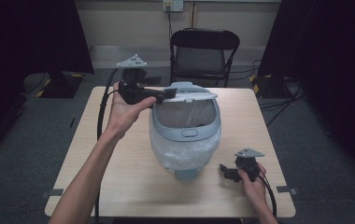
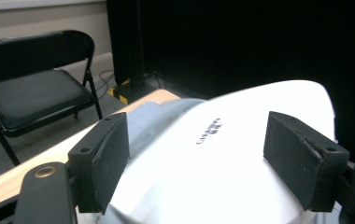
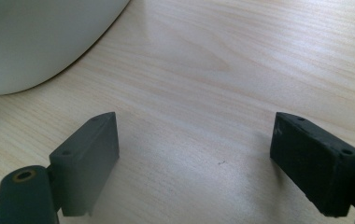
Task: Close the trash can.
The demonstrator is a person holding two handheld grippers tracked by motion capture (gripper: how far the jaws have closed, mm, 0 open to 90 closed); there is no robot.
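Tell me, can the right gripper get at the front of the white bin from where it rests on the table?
Probably yes. The right gripper rests on the table with jaws open, just beside the white bin. Bare wood lies between them, and the left gripper is up at the lid, out of the way.

Our two black handheld grippers, bare forearms.

We carry a left gripper [image 1: 159,95] and a right gripper [image 1: 225,171], each with a black body, a grey three-cornered plate on top and a black cable trailing back along the arm. We wear no sleeves. Up close, our jaws are flat, matte black rectangular pads with a small screw hole near each tip, hinged on black arms with a brass-ringed pivot hole.
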